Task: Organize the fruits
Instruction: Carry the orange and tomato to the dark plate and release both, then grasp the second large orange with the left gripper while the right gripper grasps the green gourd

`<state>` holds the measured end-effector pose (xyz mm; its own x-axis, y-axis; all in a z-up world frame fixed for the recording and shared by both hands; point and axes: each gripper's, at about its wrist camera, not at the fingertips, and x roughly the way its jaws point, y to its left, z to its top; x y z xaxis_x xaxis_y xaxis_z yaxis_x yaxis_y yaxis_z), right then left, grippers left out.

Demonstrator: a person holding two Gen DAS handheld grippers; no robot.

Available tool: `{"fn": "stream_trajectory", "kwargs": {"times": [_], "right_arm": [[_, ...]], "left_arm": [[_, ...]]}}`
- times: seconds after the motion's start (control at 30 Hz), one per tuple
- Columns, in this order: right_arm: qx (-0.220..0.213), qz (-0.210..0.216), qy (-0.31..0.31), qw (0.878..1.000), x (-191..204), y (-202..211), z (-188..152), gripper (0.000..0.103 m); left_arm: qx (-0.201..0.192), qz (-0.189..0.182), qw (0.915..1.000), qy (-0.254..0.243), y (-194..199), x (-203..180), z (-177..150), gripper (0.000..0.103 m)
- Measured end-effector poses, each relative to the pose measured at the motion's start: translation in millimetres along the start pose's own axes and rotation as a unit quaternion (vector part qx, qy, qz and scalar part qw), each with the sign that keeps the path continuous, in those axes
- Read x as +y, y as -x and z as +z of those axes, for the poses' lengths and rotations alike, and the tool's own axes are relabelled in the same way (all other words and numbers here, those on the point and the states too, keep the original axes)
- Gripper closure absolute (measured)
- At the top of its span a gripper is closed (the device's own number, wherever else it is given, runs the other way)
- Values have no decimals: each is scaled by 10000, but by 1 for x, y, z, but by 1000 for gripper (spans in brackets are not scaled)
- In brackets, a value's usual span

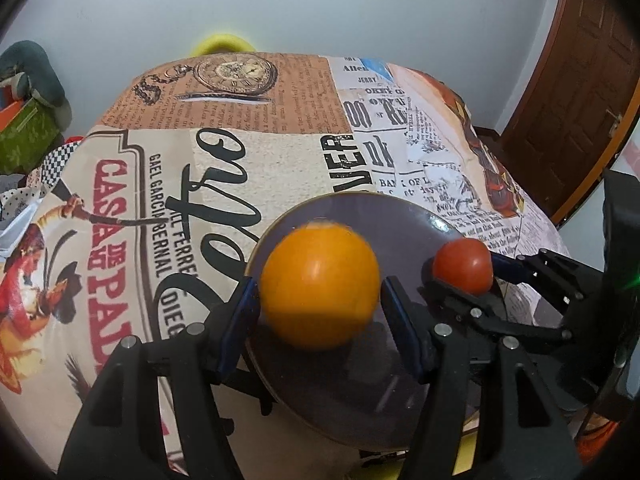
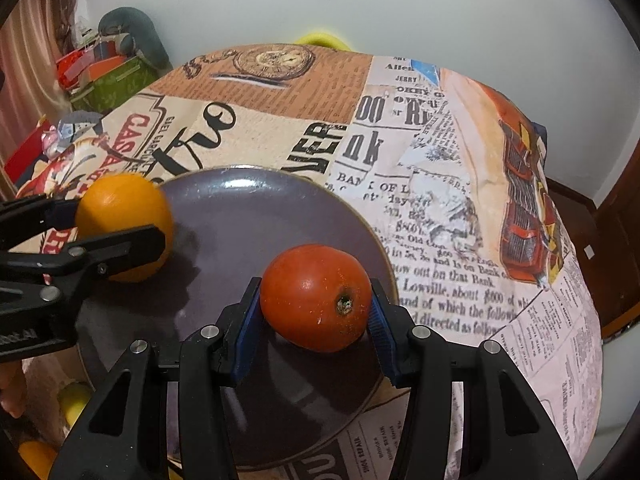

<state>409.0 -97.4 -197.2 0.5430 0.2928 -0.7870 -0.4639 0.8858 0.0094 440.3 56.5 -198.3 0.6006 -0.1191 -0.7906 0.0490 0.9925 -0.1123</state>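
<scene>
1. The surface [image 1: 280, 160] is covered by a cloth printed with newspaper text, a pocket watch and large lettering; its near edge is cut off in both views by the tongs, and its far edge drops out of sight against the pale wall.
2. A dark round plate [image 2: 248, 208] is seen on the surface toward its near side. Its near rim is hidden behind the tong bodies in both views, and a glossy reflection is carried on its far part.
3. The left tongs [image 1: 320, 296] are held over the plate's left part and are clamped on the orange [image 1: 320, 284], which is pressed between the two blue pads. In the left wrist view the orange is slightly blurred, and whether it rests on the plate or is held just above it cannot be told.
4. The right tongs [image 2: 316, 300] are closed around the tomato [image 2: 316, 296] over the plate's right part, near its rim; the stem scar is turned toward the camera. Contact between tomato and plate cannot be made out.
5. In the right wrist view a few yellow and orange rounded shapes [image 2: 74, 402] are glimpsed at the lower left, below the surface's edge; they are largely cut off and cannot be identified.
6. A yellow object [image 1: 220, 42] is partly hidden behind the far edge of the surface.
</scene>
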Motion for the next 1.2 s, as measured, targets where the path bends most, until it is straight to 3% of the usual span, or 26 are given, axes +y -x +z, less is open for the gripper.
{"fn": "stream_trajectory", "kwargs": {"times": [0.1,0.23,0.7,0.97,1.2], "right_arm": [[-22,41,95,9999,3,5,-2,54],[-159,10,133,9998,7,20,-5,36],[-563,-4,66,9984,16,97,-22,35],[-885,-101,6,9960,24,153,-42,34],[-1043,-194,49,9943,35,190,-69,29]], "left_arm": [[7,27,10000,29,2,1,-1,39],[15,-18,9999,159,8,4,-5,39],[-524,190,9984,49,100,2,-29,36],[-809,277,9963,-89,164,-2,-61,32],[-942,314,9949,-155,205,-2,-97,23]]}}
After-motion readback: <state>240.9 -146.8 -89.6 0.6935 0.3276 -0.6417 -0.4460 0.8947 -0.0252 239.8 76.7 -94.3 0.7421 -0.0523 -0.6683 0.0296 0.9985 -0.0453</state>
